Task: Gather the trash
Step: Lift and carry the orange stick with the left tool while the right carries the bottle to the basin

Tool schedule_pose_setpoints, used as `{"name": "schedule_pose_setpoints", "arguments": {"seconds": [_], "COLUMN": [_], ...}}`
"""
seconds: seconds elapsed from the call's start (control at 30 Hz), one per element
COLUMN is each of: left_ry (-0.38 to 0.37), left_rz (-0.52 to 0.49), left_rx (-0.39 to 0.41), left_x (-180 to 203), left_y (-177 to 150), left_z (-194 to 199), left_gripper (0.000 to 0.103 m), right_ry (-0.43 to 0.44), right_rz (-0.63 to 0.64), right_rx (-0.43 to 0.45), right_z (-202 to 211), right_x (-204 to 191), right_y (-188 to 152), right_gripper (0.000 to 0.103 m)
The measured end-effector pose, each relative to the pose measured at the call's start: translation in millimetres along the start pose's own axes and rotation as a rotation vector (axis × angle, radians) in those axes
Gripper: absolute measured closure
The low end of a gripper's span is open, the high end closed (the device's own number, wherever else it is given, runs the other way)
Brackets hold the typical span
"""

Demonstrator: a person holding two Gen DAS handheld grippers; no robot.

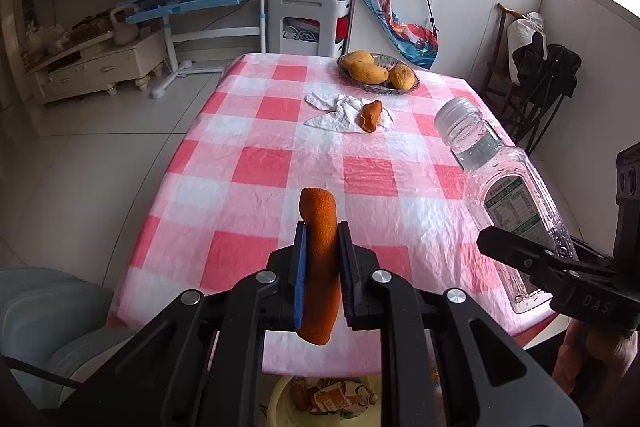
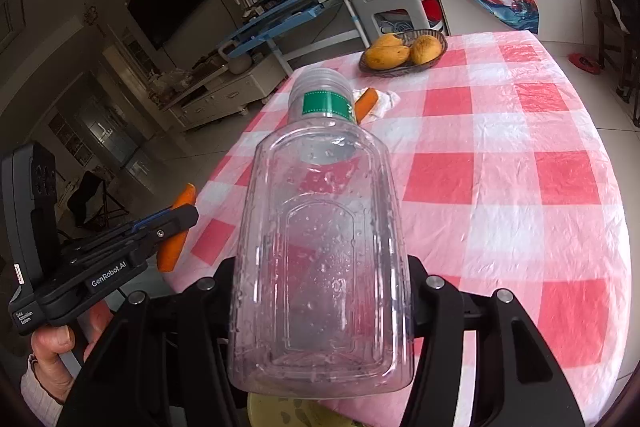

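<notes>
My left gripper [image 1: 322, 233] is shut on a long strip of orange fruit peel [image 1: 318, 211], held over the near edge of the pink checked table [image 1: 280, 155]. In the right wrist view that gripper [image 2: 180, 223] and the peel [image 2: 186, 197] sit at the left, past the table's edge. The right gripper [image 2: 320, 267] is shut on a clear plastic bottle [image 2: 320, 227], cap end pointing away, wet inside; the bottle [image 1: 516, 203] also shows in the left wrist view. A second peel piece [image 1: 370, 117] lies on a crumpled white tissue [image 1: 340, 113] mid-table.
A yellow basin [image 1: 288, 399] holding scraps sits on the floor under the near table edge. A woven basket's rim [image 1: 376, 90] rings three mangoes at the far side. A pale chair [image 1: 48, 311] stands at the lower left. Desk, stool and cupboards line the room beyond.
</notes>
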State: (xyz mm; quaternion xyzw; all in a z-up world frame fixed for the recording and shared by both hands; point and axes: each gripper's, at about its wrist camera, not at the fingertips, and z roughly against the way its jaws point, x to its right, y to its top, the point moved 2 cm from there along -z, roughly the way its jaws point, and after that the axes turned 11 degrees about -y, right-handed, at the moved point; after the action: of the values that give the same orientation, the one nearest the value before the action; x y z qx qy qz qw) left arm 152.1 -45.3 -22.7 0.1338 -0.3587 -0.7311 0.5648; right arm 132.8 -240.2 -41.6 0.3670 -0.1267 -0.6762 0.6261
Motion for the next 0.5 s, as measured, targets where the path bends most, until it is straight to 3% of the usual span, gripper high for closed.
{"name": "schedule_pose_setpoints", "arguments": {"seconds": [0.5], "left_ry": [0.028], "left_rz": [0.034], "left_rx": [0.041], "left_x": [-8.0], "left_y": [-49.4], "left_z": [57.6], "left_gripper": [0.088], "right_ry": [0.052], "right_rz": [0.024], "right_rx": [-0.024], "right_z": [24.9], "right_x": [-27.0], "right_y": [-55.2], "right_gripper": [0.048]}}
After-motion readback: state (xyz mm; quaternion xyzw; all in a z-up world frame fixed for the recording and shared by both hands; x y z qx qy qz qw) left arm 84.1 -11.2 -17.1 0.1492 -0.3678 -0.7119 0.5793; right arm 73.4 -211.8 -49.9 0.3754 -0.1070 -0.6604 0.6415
